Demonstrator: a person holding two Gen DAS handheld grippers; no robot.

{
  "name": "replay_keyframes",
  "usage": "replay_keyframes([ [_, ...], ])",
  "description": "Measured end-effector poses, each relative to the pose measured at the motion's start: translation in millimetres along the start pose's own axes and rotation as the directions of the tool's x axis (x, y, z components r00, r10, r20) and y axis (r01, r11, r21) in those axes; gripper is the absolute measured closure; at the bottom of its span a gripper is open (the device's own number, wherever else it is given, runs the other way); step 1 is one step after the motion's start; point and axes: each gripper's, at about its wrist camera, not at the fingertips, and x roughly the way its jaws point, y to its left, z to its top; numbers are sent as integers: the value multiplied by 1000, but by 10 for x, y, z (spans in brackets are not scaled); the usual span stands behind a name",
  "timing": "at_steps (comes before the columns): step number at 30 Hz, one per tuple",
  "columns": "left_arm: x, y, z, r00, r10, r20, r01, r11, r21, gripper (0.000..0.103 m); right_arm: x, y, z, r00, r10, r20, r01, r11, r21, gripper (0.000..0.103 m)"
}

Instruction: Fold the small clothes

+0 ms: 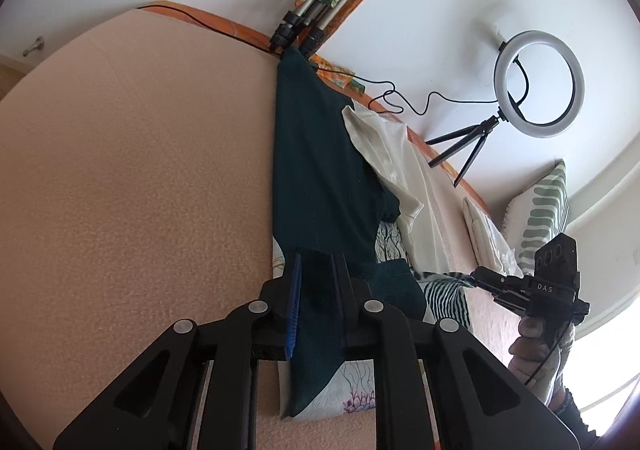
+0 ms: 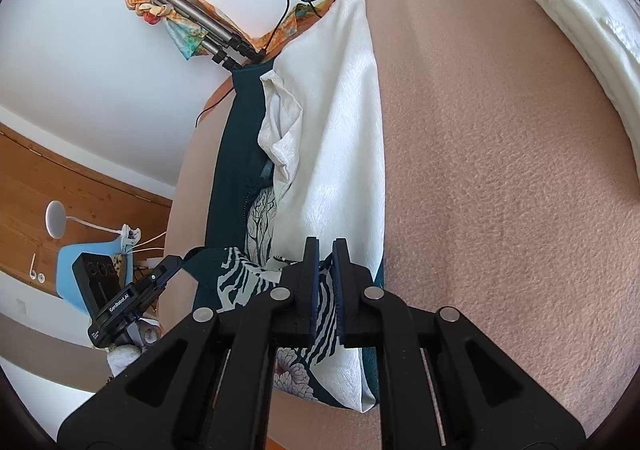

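Observation:
A dark green garment (image 1: 320,150) lies as a long strip on the pinkish bed cover (image 1: 140,170). A cream garment (image 2: 340,130) overlaps its right side, and patterned cloth (image 2: 240,278) with teal stripes, a tree print and flowers shows at the near end. My left gripper (image 1: 316,256) stands over the green cloth's near end. Its jaws are slightly apart and the cloth lies between them without being pinched. My right gripper (image 2: 326,244) stands likewise over the striped cloth beside the cream garment, with a narrow gap between its pads. Each gripper shows in the other view: right (image 1: 478,274), left (image 2: 176,262).
A ring light on a small tripod (image 1: 538,84) and a cloth-wrapped tripod (image 1: 316,22) stand at the bed's far edge, with a black cable (image 1: 400,102) between them. Folded white linen (image 2: 592,30) and a striped pillow (image 1: 544,206) lie to the right. A hand (image 1: 532,346) holds the right gripper.

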Motion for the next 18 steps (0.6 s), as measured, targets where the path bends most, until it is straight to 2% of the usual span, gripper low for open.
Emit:
replay_keyframes([
  [3, -56, -5, -38, 1000, -4, 1, 4, 999, 47, 90, -135, 43, -10, 999, 1, 38, 1, 999, -49, 70],
  [6, 20, -56, -124, 999, 32, -31, -28, 992, 127, 90, -224, 49, -58, 998, -31, 61, 36, 995, -92, 70],
  [9, 155, -101, -202, 995, 58, -76, -43, 982, 183, 90, -200, 17, -130, 996, -74, 50, 80, 989, -125, 70],
  [18, 332, -150, -273, 986, 130, -104, -101, 965, 244, 90, 90, 139, -280, 991, -130, -13, 123, 964, -236, 70],
])
